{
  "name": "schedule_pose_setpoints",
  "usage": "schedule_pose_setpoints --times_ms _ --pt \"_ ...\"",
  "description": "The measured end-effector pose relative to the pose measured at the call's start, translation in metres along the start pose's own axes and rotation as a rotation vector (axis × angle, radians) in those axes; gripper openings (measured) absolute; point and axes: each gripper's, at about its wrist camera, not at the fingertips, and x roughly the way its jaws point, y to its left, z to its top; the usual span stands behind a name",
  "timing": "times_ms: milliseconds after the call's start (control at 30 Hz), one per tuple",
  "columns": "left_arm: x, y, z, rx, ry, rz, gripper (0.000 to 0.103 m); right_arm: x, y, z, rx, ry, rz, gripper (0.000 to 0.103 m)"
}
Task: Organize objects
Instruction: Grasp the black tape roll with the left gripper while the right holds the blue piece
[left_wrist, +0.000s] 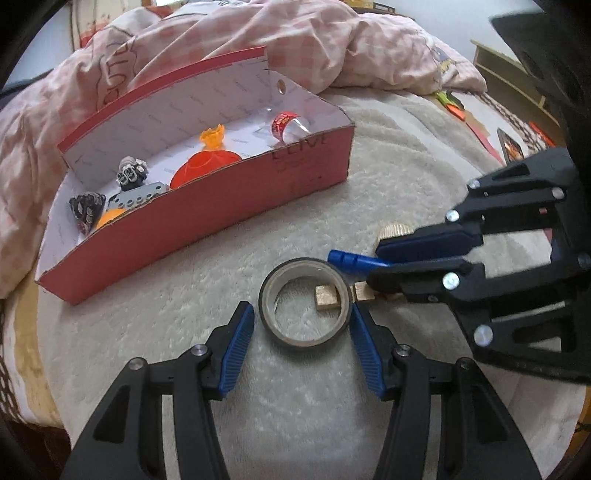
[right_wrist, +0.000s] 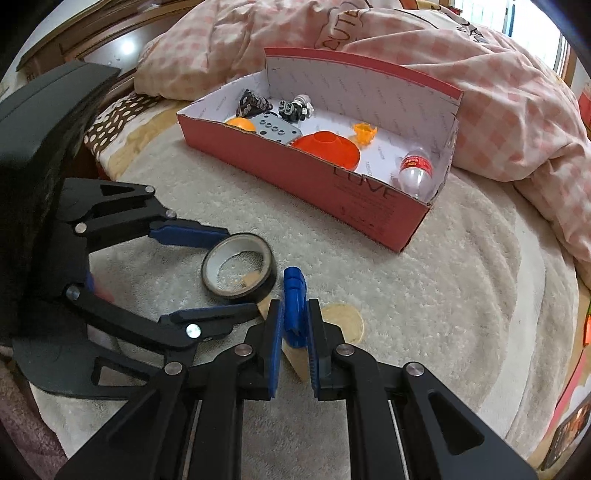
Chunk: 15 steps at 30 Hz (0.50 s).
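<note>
A black tape roll (left_wrist: 269, 320) lies flat on the cream blanket, with a small gold block (left_wrist: 327, 297) inside its ring. My left gripper (left_wrist: 303, 309) is open and straddles the roll. Its right pad touches the rim, and a thin gap shows at the left pad. My right gripper (right_wrist: 295, 305) is shut on a blue plastic stick (right_wrist: 294, 291), held just above the blanket beside the roll. The left wrist view shows the same stick (left_wrist: 349, 259) poking out of those jaws. The red cardboard box (left_wrist: 221, 210) stands beyond, open at the top.
The box (right_wrist: 332, 184) holds an orange cone (right_wrist: 327, 147), a small bottle (right_wrist: 415, 171), a grey perforated plate and other small items. A gold knurled cap (left_wrist: 394, 230) and another gold block (left_wrist: 362, 290) lie by the right gripper. A pink checked quilt (left_wrist: 295, 40) is heaped behind the box.
</note>
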Motion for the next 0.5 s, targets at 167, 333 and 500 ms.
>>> schedule_pose_setpoints --times_ms 167,333,500 --pt "-0.001 0.001 -0.001 0.01 -0.034 -0.027 0.047 0.001 -0.001 0.002 -0.003 0.005 -0.001 0.014" --pt "-0.014 0.002 -0.002 0.013 -0.082 0.001 0.047 0.001 0.0 0.001 -0.001 0.004 0.002 0.014" --pt "-0.027 0.017 -0.007 -0.018 -0.113 0.13 0.047 0.003 -0.002 0.002 0.012 0.001 0.013 0.014"
